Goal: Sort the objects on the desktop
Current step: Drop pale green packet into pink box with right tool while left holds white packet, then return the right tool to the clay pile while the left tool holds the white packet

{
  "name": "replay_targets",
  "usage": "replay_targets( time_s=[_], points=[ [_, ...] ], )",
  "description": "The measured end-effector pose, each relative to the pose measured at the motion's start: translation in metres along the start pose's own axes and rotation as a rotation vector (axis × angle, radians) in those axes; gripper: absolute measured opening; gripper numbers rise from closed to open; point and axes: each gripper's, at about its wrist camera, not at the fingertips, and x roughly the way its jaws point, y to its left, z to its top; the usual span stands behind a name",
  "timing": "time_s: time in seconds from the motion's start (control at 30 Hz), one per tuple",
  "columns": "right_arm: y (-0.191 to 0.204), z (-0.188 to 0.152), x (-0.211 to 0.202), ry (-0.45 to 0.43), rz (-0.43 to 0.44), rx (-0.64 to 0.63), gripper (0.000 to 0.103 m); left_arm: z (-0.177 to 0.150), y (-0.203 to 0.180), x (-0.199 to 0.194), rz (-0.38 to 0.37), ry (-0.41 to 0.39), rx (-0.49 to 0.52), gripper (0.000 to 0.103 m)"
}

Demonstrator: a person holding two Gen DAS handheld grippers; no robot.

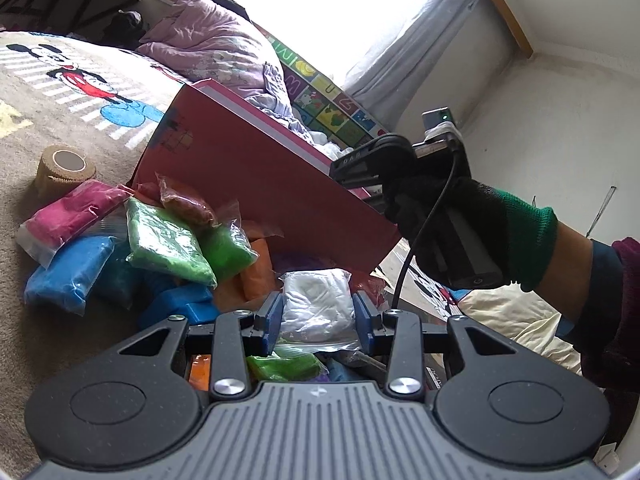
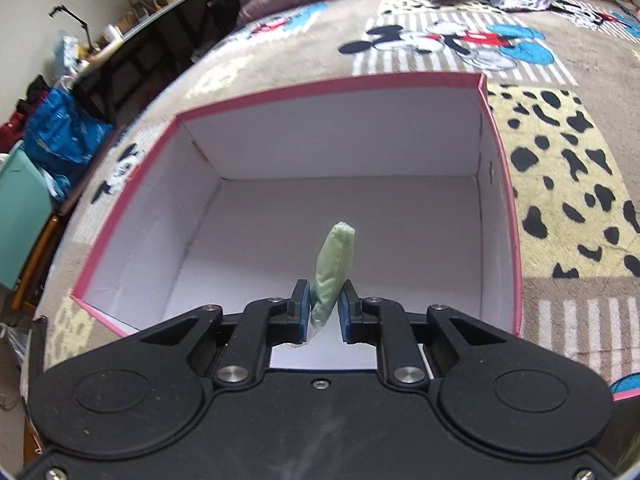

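In the left wrist view, my left gripper (image 1: pixel 318 312) is shut on a white clay packet (image 1: pixel 316 300) above a pile of clay packets: green (image 1: pixel 166 240), blue (image 1: pixel 66 276), magenta (image 1: pixel 74 210), orange (image 1: pixel 258 268). The pink box (image 1: pixel 256 184) stands behind the pile, and my right gripper's body, held in a gloved hand (image 1: pixel 480 232), reaches over its rim. In the right wrist view, my right gripper (image 2: pixel 324 312) is shut on a pale green clay packet (image 2: pixel 334 268), held over the open pink box (image 2: pixel 280 88) with its bare white inside.
A tan tape roll (image 1: pixel 64 166) sits left of the pile on the Mickey Mouse blanket (image 1: pixel 80 76). Pink bedding (image 1: pixel 216 44) and clothes lie behind the box. A dark shelf (image 2: pixel 132 56) and a blue bag (image 2: pixel 64 132) stand at the left in the right wrist view.
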Motion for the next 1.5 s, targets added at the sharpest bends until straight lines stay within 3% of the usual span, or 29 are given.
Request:
replay_targets(
  time_s=[0.1,0.17,0.23,0.33,0.43,0.6,0.87,1.0,1.07,1.17,1.37,1.5],
  points=[
    [-0.001,0.0,0.002,0.014,-0.006,-0.002,0.015,0.0,0.0,0.0,0.002,0.0,0.0,0.037],
    [-0.001,0.001,0.0,0.009,0.002,0.006,0.022,0.0,0.0,0.0,0.004,0.001,0.0,0.037],
    [0.0,0.0,-0.008,-0.021,0.004,0.007,0.039,0.0,0.0,0.0,0.007,0.001,0.002,0.037],
    [0.004,-0.004,-0.03,-0.108,0.004,-0.017,0.05,0.0,0.0,0.001,0.012,0.003,0.008,0.037],
    [0.009,-0.02,-0.059,-0.211,0.017,-0.056,0.054,-0.001,-0.001,0.002,0.023,0.005,0.012,0.037],
    [0.012,-0.075,-0.102,-0.323,0.033,-0.125,0.06,-0.001,0.001,0.001,0.032,0.0,0.001,0.037],
    [-0.01,-0.189,-0.118,-0.337,0.038,-0.122,0.06,-0.003,-0.003,0.002,0.056,0.003,0.014,0.037],
    [-0.005,-0.227,-0.116,-0.343,0.001,-0.235,0.06,-0.005,-0.007,0.003,0.066,0.008,0.037,0.037],
    [-0.003,-0.237,-0.111,-0.348,-0.019,-0.299,0.057,-0.007,-0.01,0.003,0.074,0.012,0.053,0.037],
    [0.002,-0.241,-0.106,-0.359,-0.048,-0.379,0.044,-0.008,-0.013,0.004,0.082,0.013,0.076,0.037],
    [0.019,-0.243,-0.095,-0.345,-0.139,-0.619,0.037,-0.01,-0.016,0.005,0.109,0.023,0.096,0.037],
    [0.019,-0.241,-0.086,-0.355,-0.157,-0.65,0.034,-0.012,-0.022,0.004,0.119,0.029,0.133,0.037]
  ],
)
